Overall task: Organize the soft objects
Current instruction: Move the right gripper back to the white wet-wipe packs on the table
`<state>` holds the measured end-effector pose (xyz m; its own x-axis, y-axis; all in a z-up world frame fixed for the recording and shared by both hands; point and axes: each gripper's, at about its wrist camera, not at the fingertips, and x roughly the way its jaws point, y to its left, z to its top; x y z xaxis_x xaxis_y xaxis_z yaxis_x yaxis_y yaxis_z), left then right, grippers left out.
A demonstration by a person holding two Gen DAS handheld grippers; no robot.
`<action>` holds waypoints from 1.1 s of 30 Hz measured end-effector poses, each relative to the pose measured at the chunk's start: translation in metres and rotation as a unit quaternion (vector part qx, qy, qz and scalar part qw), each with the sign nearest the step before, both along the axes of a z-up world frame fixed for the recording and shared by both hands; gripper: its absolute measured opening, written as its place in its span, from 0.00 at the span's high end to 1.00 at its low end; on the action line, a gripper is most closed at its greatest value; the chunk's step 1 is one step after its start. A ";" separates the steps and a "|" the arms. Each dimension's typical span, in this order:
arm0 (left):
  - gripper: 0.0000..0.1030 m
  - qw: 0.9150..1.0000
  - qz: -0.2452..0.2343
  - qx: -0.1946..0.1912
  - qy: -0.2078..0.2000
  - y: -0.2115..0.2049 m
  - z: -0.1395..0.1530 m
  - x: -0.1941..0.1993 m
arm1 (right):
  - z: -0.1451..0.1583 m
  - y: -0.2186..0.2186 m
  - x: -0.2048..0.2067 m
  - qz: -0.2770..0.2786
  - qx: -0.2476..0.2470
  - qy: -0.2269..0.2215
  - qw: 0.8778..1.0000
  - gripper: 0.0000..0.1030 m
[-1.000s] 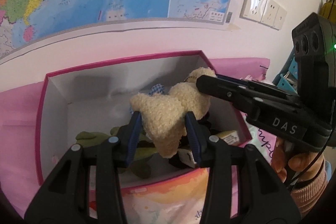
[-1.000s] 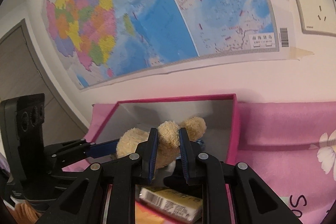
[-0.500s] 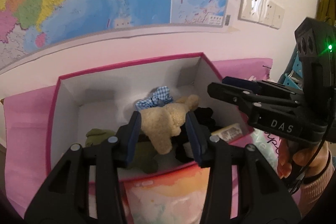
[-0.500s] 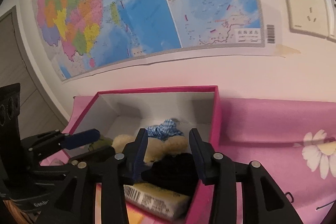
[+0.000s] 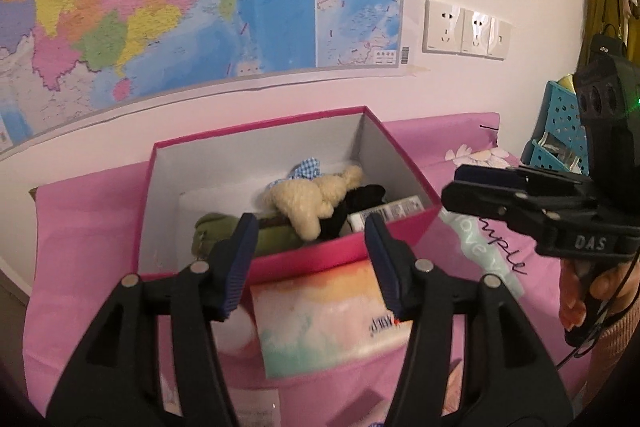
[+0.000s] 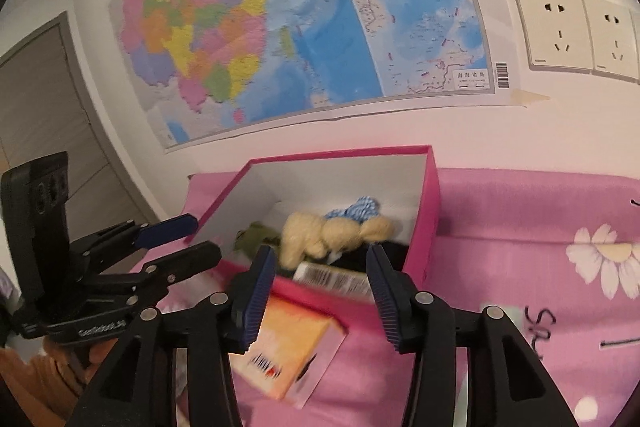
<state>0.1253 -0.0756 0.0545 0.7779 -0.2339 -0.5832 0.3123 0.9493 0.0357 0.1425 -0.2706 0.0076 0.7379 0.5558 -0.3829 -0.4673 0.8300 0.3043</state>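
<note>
A cream plush toy [image 5: 310, 197] lies in the pink box [image 5: 320, 253] on a green soft thing [image 5: 224, 231], a black soft thing [image 5: 362, 197] and a blue checked cloth [image 5: 306, 167]. It also shows in the right wrist view [image 6: 332, 233]. My left gripper [image 5: 310, 263] is open and empty, in front of the box's near wall. My right gripper [image 6: 320, 287] is open and empty, also in front of the box [image 6: 426, 227]. Each gripper shows in the other's view: the right [image 5: 520, 205], the left [image 6: 160, 247].
A colourful pack [image 5: 332, 319] lies on the pink cloth [image 5: 472, 139] in front of the box, and shows in the right wrist view [image 6: 280, 347]. A barcoded packet [image 6: 332, 277] sits in the box's near corner. A wall map [image 5: 200, 7] and sockets [image 5: 466, 33] are behind. A blue basket [image 5: 560, 131] stands right.
Both grippers let go of the cream plush toy, which now lies in the box. Both have opened wide and pulled back and up from the box.
</note>
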 end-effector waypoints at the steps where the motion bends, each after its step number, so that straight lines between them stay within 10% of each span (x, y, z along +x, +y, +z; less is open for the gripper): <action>1: 0.44 1.000 0.002 0.001 0.000 0.000 -0.001 -0.004 | -0.001 0.001 -0.005 0.005 -0.001 0.001 1.000 0.52; 33: 0.44 0.994 -0.002 -0.015 0.106 0.050 -0.069 -0.071 | -0.099 0.014 -0.068 0.038 0.003 0.143 0.989 0.50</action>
